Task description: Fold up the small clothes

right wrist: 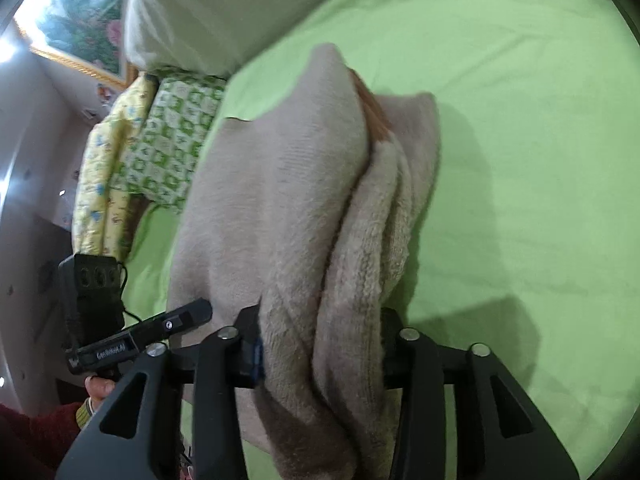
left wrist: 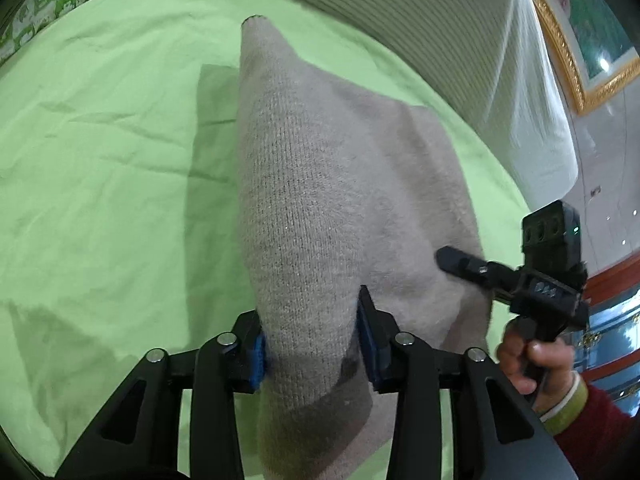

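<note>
Two grippers, both angled steeply down over the green bed sheet. The left gripper has its fingers clamped on a bunched edge of the beige knit garment, which runs off toward 12 o'clock. The right gripper pinches the thick folded layers too. In the left view, a hand grips the other handle at 4 o'clock.
</note>
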Available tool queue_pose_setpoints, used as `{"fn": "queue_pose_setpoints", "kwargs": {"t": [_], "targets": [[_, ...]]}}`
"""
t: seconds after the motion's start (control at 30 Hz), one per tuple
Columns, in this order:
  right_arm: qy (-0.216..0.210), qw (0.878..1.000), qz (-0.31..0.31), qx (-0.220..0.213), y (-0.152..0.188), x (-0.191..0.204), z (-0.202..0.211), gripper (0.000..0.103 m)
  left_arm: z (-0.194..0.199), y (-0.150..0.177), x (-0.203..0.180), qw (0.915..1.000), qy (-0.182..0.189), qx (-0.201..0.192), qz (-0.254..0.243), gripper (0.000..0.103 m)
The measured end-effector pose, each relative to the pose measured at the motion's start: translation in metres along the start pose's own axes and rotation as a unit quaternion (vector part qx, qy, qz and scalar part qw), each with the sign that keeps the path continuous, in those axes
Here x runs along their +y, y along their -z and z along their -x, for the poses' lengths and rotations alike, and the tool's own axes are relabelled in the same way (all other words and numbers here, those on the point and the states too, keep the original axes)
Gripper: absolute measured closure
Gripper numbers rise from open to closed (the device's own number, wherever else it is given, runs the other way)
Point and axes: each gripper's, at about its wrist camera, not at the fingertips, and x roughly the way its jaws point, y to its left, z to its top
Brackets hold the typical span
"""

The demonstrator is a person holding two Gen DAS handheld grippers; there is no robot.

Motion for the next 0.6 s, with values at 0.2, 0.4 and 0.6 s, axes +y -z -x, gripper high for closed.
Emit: {"fn": "queue_pose_setpoints", "kwargs": {"t": [0.2, 0.4, 0.6], "targets": [[0.038, 0.999, -0.009, -0.036, 0.016, 0.009, 0.036, 0.045, 0.017, 0.010, -0.005, 0.9988, -0.042, -0.005, -0.023, 0.051], [0.068, 0.995, -0.006, -0.076, 0.060, 0.018, 0.078, 0.045, 0.048, 0.041, -0.003, 0.9968, -0.067, -0.006, -0.042, 0.042], [0.102, 0.991, 0.038, -0.082, 0.101, 0.041, 0.087, 0.045, 0.057, 0.086, -0.009, 0.9896, -0.098, 0.019, -0.103, 0.041]]}}
